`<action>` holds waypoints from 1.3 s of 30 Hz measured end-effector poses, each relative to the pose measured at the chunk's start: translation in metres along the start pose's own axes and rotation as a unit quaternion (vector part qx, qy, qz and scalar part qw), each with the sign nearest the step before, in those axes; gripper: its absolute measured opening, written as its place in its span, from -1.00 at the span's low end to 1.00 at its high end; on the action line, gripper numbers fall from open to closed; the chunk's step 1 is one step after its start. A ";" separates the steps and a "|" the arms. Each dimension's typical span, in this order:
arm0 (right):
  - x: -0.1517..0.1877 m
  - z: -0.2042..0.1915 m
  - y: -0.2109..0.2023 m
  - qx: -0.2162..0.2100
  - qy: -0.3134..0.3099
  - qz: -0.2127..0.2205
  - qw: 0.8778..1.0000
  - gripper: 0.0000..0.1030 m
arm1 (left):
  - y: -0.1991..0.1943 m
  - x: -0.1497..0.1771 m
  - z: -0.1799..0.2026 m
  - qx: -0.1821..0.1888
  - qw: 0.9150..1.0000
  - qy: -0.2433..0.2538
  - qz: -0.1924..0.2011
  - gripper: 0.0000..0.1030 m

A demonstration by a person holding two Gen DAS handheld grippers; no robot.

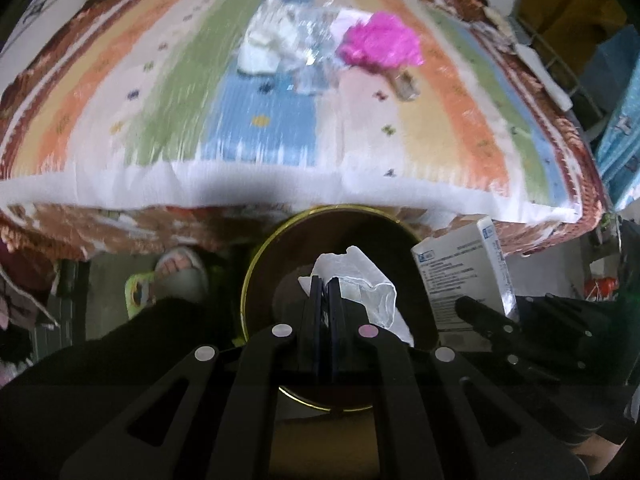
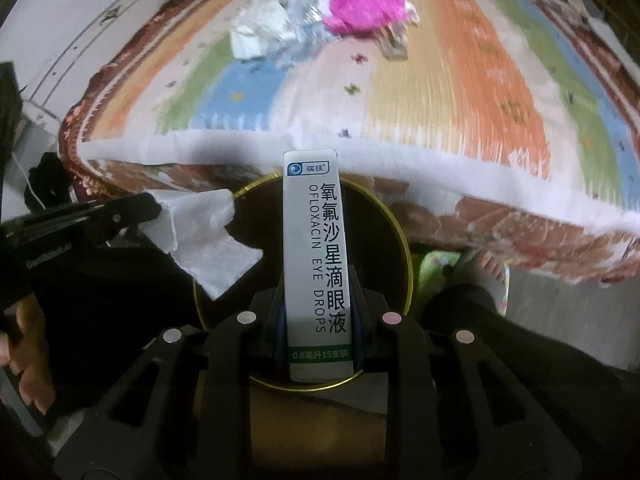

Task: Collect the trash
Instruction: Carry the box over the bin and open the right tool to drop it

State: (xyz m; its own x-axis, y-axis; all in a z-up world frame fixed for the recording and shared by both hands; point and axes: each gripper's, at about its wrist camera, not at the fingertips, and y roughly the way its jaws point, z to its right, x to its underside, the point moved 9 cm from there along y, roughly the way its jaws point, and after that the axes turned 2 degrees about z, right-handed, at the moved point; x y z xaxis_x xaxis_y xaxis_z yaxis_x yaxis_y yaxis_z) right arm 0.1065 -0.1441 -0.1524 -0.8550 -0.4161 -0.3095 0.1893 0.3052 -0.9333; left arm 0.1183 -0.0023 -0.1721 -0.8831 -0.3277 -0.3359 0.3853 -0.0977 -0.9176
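Note:
My left gripper (image 1: pixel 325 284) is shut on a crumpled white tissue (image 1: pixel 362 288), held over a round dark bin with a gold rim (image 1: pixel 256 264). My right gripper (image 2: pixel 318 280) is shut on a white eye-drops box (image 2: pixel 314 256), upright over the same bin's gold rim (image 2: pixel 404 240). The box (image 1: pixel 464 276) also shows at the right of the left wrist view, and the tissue (image 2: pixel 204 236) in the left gripper (image 2: pixel 156 208) at the left of the right wrist view. More trash lies on the bed: white tissue (image 1: pixel 262 46), clear plastic wrap (image 1: pixel 312 36), pink crumpled plastic (image 1: pixel 380 42).
A bed with a striped multicoloured blanket (image 1: pixel 240 120) fills the upper view, its edge just above the bin. A small brown scrap (image 1: pixel 406 86) lies near the pink plastic. A person's slippered foot (image 1: pixel 180 272) stands left of the bin on the floor.

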 end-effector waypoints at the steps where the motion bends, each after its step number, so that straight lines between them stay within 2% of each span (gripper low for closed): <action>1: 0.001 0.002 0.005 0.000 0.006 -0.009 1.000 -0.54 | 0.003 0.001 -0.002 0.000 1.000 -0.005 -0.006 -0.95; 9: 0.006 0.000 0.021 -0.001 0.007 -0.038 0.999 -0.53 | 0.020 0.006 -0.005 -0.011 0.999 -0.009 -0.033 -0.92; 11: 0.008 -0.001 0.023 -0.004 0.004 -0.043 0.999 -0.06 | 0.020 0.004 -0.004 -0.006 0.999 -0.010 -0.034 -0.47; 12: 0.006 0.001 0.021 0.003 0.004 -0.036 0.999 0.04 | 0.018 0.003 -0.006 -0.002 0.999 -0.017 -0.031 -0.08; 13: 0.003 0.002 0.019 0.007 0.006 -0.028 1.000 0.10 | 0.016 0.000 -0.008 -0.003 0.999 -0.021 -0.024 -0.03; 16: 0.001 0.003 0.016 0.005 0.009 -0.023 1.000 0.20 | 0.011 -0.003 -0.011 0.003 0.999 -0.035 -0.015 0.00; 23: -0.007 0.004 0.007 0.004 0.010 -0.004 1.000 0.23 | -0.001 -0.015 -0.015 0.021 0.998 -0.062 0.008 0.10; 30: -0.030 0.008 -0.016 0.014 0.005 0.046 0.999 0.41 | -0.016 -0.030 -0.024 0.033 0.995 -0.088 0.043 0.47; 36: -0.051 0.005 -0.035 0.007 -0.009 0.080 0.997 0.58 | -0.029 -0.049 -0.031 0.026 0.992 -0.096 0.074 0.71; 39: -0.061 0.001 -0.045 0.014 -0.028 0.101 0.994 0.66 | -0.040 -0.061 -0.032 0.009 0.990 -0.088 0.106 0.86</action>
State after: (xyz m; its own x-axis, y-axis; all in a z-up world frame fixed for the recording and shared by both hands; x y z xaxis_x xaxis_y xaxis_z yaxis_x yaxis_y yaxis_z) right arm 0.1505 -0.1333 -0.0920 -0.7702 -0.3966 -0.4994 0.3677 0.3636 -0.8559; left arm 0.1485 0.0520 -0.1217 -0.7218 -0.5014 -0.4771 0.5632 -0.0249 -0.8260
